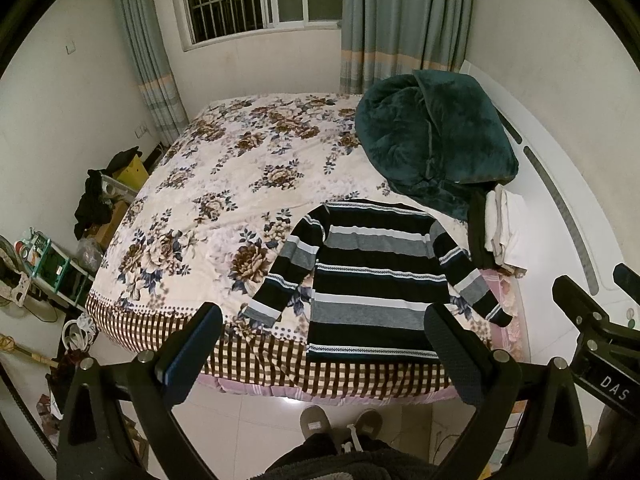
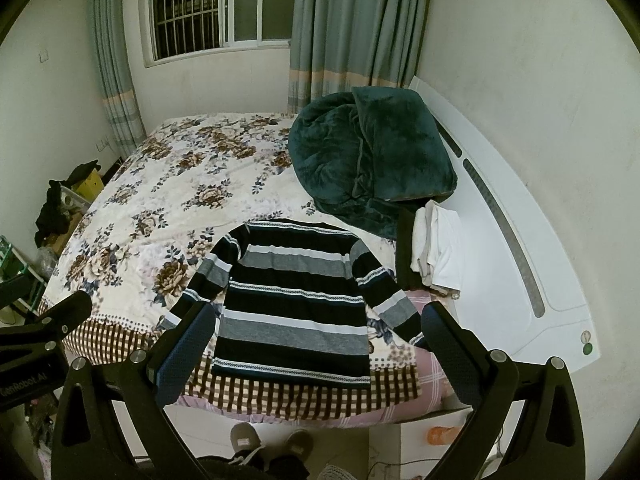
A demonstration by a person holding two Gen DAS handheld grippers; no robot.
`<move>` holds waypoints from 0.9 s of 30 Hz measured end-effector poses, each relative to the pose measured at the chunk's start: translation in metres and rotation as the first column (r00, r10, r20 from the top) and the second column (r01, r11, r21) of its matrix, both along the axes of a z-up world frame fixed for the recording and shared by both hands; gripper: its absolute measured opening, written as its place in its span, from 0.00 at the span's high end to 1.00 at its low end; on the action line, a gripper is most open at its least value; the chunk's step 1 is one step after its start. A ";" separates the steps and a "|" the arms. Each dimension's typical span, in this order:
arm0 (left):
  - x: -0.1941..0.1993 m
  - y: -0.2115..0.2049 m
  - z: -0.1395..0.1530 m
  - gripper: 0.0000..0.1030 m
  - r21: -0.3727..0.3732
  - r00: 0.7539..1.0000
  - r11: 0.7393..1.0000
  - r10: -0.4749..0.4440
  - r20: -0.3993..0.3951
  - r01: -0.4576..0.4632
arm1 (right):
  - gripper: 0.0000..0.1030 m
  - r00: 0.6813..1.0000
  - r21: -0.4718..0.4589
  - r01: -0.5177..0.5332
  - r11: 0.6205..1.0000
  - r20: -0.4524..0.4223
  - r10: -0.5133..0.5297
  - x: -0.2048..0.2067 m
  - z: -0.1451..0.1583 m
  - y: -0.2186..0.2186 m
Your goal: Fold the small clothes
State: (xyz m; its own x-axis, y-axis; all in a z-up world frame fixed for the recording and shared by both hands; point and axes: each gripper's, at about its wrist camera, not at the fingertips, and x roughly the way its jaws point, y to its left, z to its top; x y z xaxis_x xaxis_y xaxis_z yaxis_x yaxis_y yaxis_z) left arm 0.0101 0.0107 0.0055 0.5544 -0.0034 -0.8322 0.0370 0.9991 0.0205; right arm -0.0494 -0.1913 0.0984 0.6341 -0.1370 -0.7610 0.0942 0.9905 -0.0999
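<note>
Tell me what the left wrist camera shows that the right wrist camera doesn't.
Only the left wrist view shows the green shelf rack and broom on the floor left of the bed. Only the right wrist view shows an orange object below the bed's right corner. Both show the striped sweater spread flat on the floral bedspread, the dark green blanket, folded white cloths, and open fingers holding nothing.

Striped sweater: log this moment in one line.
striped sweater: flat on bed, unfolded, sleeves spread | left gripper: open, empty | right gripper: open, empty
</note>
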 end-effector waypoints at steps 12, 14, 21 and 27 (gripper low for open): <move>-0.001 0.001 0.000 0.00 -0.001 1.000 1.000 0.001 0.006 -0.001 | 0.00 1.000 0.001 0.000 1.000 0.004 0.000 0.000 0.001 0.000; -0.001 0.001 0.000 0.00 -0.002 1.000 1.000 0.000 0.007 0.000 | 0.00 1.000 0.003 0.000 1.000 0.005 0.000 -0.001 0.000 -0.001; 0.003 0.002 0.003 0.00 -0.003 1.000 1.000 0.001 0.007 -0.001 | 0.00 1.000 0.003 0.000 1.000 0.004 0.000 0.000 0.004 0.001; 0.003 0.002 0.002 0.00 -0.006 1.000 1.000 -0.002 0.010 0.002 | 0.00 1.000 0.003 0.000 1.000 0.006 0.000 -0.002 0.003 0.000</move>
State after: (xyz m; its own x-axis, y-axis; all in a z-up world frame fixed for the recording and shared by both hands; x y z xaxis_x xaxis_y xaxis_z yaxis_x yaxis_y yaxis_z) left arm 0.0134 0.0125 0.0074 0.5625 -0.0090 -0.8268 0.0384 0.9991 0.0153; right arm -0.0511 -0.1914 0.1013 0.6388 -0.1346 -0.7575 0.0944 0.9908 -0.0964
